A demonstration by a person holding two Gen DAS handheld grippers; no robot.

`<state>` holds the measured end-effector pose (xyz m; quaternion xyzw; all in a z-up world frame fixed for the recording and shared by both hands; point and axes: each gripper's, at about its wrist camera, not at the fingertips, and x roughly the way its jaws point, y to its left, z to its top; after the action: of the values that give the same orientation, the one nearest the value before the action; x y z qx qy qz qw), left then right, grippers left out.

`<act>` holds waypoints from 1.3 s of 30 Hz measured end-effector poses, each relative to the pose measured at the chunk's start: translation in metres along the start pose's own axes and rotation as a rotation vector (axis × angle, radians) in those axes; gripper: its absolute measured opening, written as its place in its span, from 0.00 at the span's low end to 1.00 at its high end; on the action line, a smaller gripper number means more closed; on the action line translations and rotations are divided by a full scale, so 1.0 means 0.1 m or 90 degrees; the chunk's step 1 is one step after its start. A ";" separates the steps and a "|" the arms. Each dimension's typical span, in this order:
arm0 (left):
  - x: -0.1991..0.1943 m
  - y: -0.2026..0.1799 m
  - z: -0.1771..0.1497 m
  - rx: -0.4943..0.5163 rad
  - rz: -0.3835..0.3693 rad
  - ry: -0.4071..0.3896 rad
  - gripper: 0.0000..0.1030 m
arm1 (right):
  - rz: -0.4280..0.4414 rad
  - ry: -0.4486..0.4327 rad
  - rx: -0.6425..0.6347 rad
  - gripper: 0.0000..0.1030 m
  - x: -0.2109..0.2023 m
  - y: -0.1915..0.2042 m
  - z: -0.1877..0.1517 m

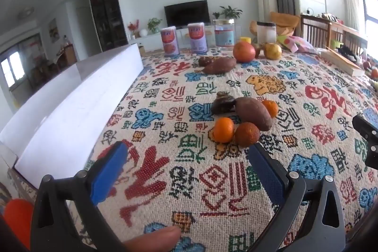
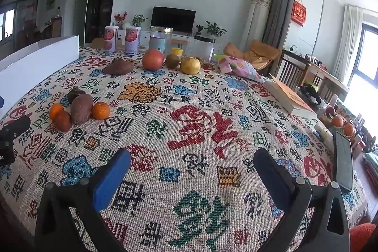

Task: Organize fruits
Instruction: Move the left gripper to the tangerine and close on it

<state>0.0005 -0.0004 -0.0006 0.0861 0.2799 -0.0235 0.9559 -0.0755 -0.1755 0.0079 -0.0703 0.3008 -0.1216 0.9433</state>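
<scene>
My counter wears a woven cloth of coloured characters, in a living room with a television on the far wall. At twelve o'clock along the far edge stand two pink-labelled cans, a glass jar and a clear tub; I cannot tell their contents. A white box runs along nine o'clock. Near my left hand-held gripper, at one o'clock, lie three small oranges, one sweet potato and a dark fruit. Farther back: another sweet potato, a red fruit, a brown fruit, a yellow one. Both the left and my right hand-held gripper gape wide, empty.
</scene>
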 end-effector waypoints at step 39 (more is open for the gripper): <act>0.47 0.05 -0.21 0.005 -0.057 0.161 0.99 | -0.016 0.080 0.057 1.00 0.36 -0.21 -0.06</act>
<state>0.0291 0.0083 -0.0425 0.0794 0.4019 -0.0557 0.9105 -0.0546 -0.2060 -0.0118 -0.0243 0.3527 -0.1507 0.9232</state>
